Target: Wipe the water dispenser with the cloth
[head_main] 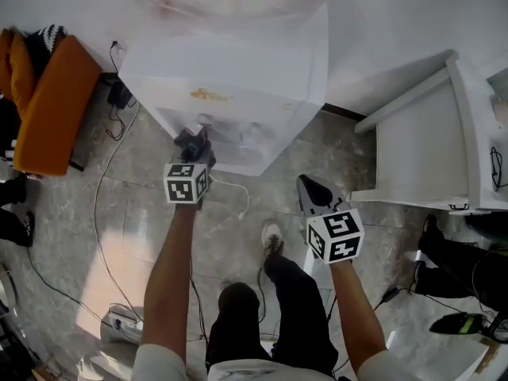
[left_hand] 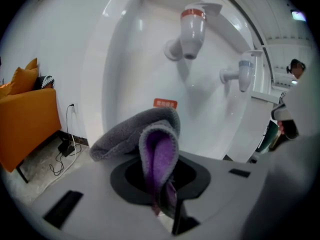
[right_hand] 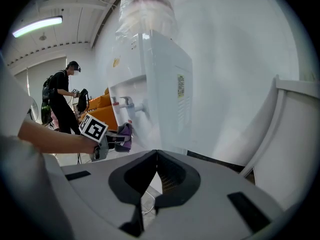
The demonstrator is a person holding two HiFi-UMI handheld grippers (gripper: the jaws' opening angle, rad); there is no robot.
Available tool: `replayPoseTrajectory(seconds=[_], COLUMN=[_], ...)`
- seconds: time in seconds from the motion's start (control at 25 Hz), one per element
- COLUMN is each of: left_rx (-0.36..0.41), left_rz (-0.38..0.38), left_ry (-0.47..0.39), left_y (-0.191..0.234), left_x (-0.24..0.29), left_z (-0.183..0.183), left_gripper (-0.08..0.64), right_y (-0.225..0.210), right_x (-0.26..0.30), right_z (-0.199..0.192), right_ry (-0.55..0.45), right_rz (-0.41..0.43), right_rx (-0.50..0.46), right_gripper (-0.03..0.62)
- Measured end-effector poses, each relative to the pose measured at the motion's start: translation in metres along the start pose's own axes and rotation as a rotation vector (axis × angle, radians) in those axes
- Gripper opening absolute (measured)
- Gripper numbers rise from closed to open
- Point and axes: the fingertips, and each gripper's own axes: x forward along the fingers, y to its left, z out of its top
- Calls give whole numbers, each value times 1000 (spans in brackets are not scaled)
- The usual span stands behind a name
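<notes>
The left gripper (head_main: 193, 148) pinches the grey-purple cloth (left_hand: 150, 141) just before the water dispenser (head_main: 238, 78) at twelve o'clock, below its taps (left_hand: 192, 31). The right gripper (head_main: 315, 194), jaws together and empty, hangs at four o'clock. Best press the fold flat on the dispenser's front, stroking evenly around the taps.

Bright even indoor light, ceiling tube (right_hand: 37, 26) glowing, soft shadows, fisheye bending, dark corners in gripper views.
</notes>
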Motion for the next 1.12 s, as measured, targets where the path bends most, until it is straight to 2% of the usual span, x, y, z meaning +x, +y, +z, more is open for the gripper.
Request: replayPoseTrajectory(seconds=[0.16, 0.4, 0.48, 0.64, 0.8, 0.88, 1.12], left_rx=[0, 80, 113, 68, 133, 140, 78], left_rz=[-68, -264, -298, -302, -360, -376, -390], left_ry=[19, 44, 57, 48, 71, 91, 122], left_y=[-39, -139, -165, -174, -187, -191, -190], left_x=[13, 30, 32, 30, 20, 22, 39], left_z=[-8, -8, -8, -14, -39, -55, -77], left_gripper=[63, 63, 63, 64, 64, 64, 64], right_y=[-1, -17, -22, -27, -19, -15, -13], right_x=[-4, -27, -34, -39, -28, -21, -6], right_z=[-12, -8, -8, -15, -32, -41, -65], right_ry=[11, 8, 19, 31, 49, 59, 87], right_rz=[-7, -52, -62, -79, -62, -49, -38], right_rx=[27, 50, 43, 51, 67, 73, 88], right_gripper=[15, 15, 15, 15, 15, 15, 15])
